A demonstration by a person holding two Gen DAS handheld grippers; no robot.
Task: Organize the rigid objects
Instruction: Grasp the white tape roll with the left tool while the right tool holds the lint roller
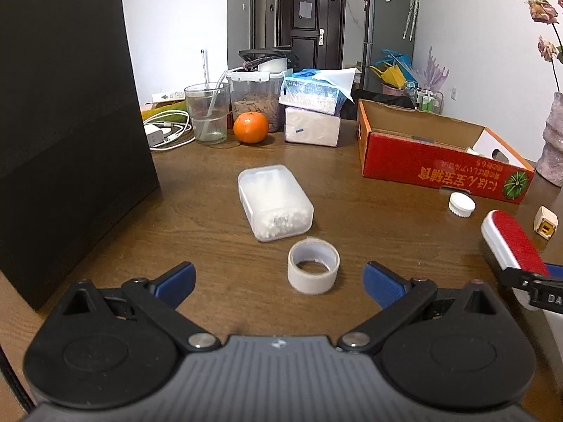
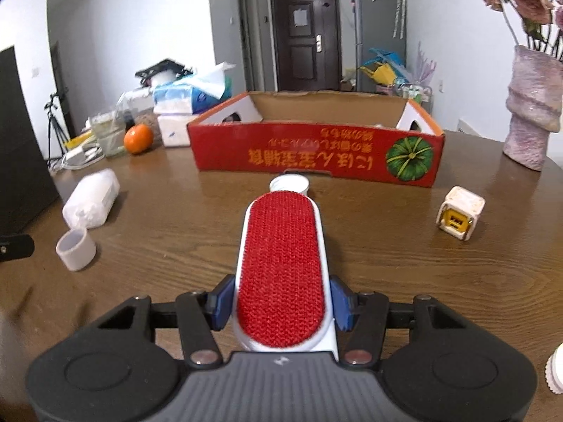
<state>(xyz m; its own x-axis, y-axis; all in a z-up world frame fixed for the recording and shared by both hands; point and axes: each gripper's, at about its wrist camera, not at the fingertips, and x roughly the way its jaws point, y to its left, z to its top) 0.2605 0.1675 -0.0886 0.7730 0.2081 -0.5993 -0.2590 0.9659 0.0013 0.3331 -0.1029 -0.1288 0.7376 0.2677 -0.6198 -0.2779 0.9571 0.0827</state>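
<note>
My right gripper (image 2: 281,304) is shut on a white lint brush (image 2: 281,267) with a red bristle face, its blue pads pressing both sides near the handle end. The brush (image 1: 510,242) also shows at the right edge of the left wrist view. My left gripper (image 1: 279,279) stands open above the wooden table, with a roll of white tape (image 1: 313,270) just ahead between its fingers' line, untouched. Beyond the tape lies a clear box of cotton swabs (image 1: 274,202). A red cardboard box (image 2: 316,151) stands open at the back, straight ahead of the brush.
A white cap (image 2: 290,183) lies just past the brush tip. A white and yellow cube (image 2: 459,212) sits to the right, a pink vase (image 2: 531,112) at far right. A large black box (image 1: 67,123) fills the left. An orange (image 1: 250,127), glass and tissue packs stand behind.
</note>
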